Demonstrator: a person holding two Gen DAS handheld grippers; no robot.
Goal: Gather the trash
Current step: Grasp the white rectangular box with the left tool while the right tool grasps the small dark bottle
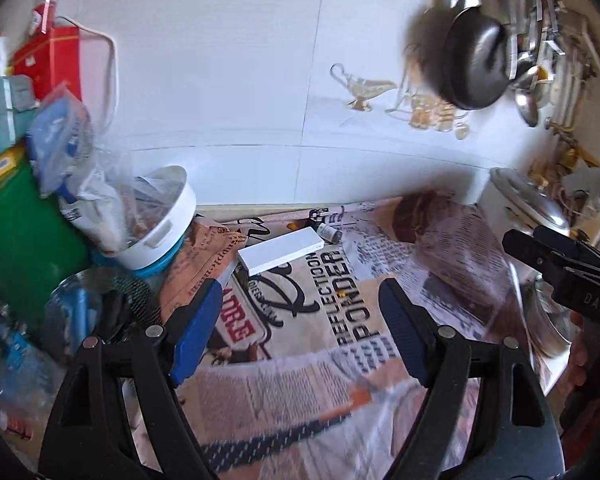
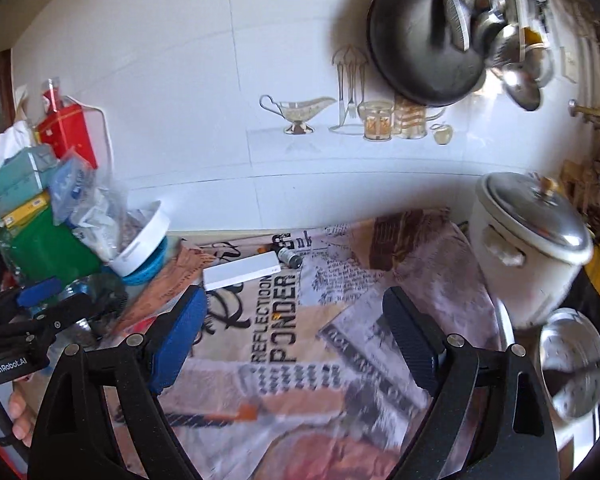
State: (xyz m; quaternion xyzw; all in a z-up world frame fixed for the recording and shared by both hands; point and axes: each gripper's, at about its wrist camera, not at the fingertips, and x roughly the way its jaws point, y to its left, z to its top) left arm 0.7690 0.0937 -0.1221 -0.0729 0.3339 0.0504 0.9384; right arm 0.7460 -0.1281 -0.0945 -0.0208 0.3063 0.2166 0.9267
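A: Your left tool [image 1: 300,320] stands wide with nothing between its blue pads; your right tool [image 2: 296,328] is spread wide too, empty, over the newsprint-patterned cloth [image 2: 300,360] on the tabletop.

B: And the trash?

A: Just ahead of you: a flat white box [image 2: 242,271] lies on the cloth, with a small dark bottle [image 2: 290,257] on its side right beside it. To your left a white tub [image 2: 144,244] tilts, stuffed with plastic bags. To your right, a lidded white pot [image 2: 528,248].
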